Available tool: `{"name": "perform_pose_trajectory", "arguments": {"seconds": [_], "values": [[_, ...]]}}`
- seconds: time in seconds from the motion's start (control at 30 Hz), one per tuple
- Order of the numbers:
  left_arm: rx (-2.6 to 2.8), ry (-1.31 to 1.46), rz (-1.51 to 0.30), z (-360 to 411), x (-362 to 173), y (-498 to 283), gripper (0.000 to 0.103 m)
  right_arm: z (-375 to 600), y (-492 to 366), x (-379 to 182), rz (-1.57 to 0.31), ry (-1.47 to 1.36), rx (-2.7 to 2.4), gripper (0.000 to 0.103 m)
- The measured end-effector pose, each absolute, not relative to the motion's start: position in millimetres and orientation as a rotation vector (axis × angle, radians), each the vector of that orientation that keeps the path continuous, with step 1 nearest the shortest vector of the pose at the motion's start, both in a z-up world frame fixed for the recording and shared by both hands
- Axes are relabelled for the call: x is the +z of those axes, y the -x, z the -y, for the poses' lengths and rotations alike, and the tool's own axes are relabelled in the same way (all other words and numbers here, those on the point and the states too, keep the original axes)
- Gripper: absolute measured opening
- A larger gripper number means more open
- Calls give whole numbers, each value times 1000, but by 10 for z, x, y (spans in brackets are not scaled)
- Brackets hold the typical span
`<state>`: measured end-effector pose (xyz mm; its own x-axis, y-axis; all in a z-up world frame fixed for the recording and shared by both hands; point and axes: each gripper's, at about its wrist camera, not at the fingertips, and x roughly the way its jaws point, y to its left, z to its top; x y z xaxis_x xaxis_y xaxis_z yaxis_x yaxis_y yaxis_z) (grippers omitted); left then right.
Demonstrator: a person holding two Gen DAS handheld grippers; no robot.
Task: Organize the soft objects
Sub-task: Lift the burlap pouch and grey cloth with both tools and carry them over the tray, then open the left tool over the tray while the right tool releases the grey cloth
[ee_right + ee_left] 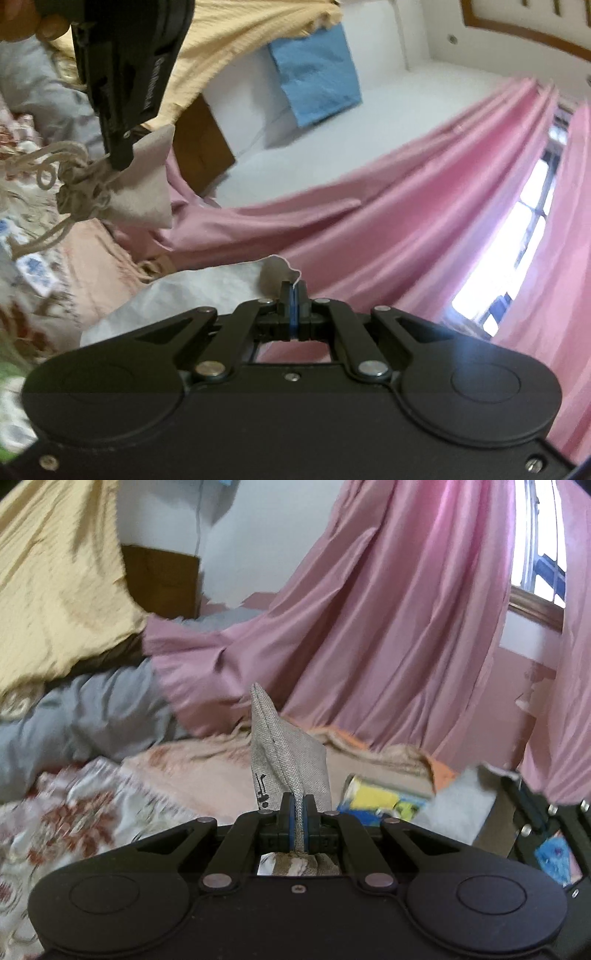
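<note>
- Your left gripper [298, 800] was clamped shut on a small grey pouch [284, 753]; the fabric ran between the blue pads and stuck up past the tips
- Pouch had a stitched seam down the middle and a dark print near the bottom edge
- From the right wrist view, you had the left gripper [120, 157] up at top left, the pouch [144, 184] hanging from its tips with the gathered neck and the drawstring [44, 166] trailing to the left
- A fingertip [51, 26] of yours showed at the top left corner, on the left gripper's body
- Your right gripper [294, 293] was closed all the way, pinching the edge of a white cloth [192, 291]; a loose thread curled off the tips
- White cloth [458, 805] draped down and left of the right gripper, over the bed [92, 258]
- Right gripper [532, 812] was partly visible at the right edge of the left wrist view, next to that cloth
- Bed [207, 771] had a peach blanket, a floral sheet [74, 812] and a grey quilt [81, 716] bunched at left
- Pink curtain [388, 627] hung behind, its lower end lying on the bed; yellow cloth [55, 572] at upper left
- Blue cloth [314, 70] hung on the white wall
- Both views blurred
</note>
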<state>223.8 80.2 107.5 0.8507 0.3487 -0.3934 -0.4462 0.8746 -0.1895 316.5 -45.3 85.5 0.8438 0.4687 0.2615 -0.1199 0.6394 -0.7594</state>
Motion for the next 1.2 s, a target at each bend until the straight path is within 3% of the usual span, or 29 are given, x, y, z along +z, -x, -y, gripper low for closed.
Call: {"name": "perform_pose_trajectory", "arguments": {"seconds": [0.6,1.1,1.2], "values": [[330,229,-422,132,912,-4365,3,1225,-4630,626,87,509,235,0],[314,263,-642,501,368,-4808,8,1838,-4706,417,-206,354,286,0],[298,240,-647,500,414,-4811,17,1890,-4731,439,-222,328,279,14]]}}
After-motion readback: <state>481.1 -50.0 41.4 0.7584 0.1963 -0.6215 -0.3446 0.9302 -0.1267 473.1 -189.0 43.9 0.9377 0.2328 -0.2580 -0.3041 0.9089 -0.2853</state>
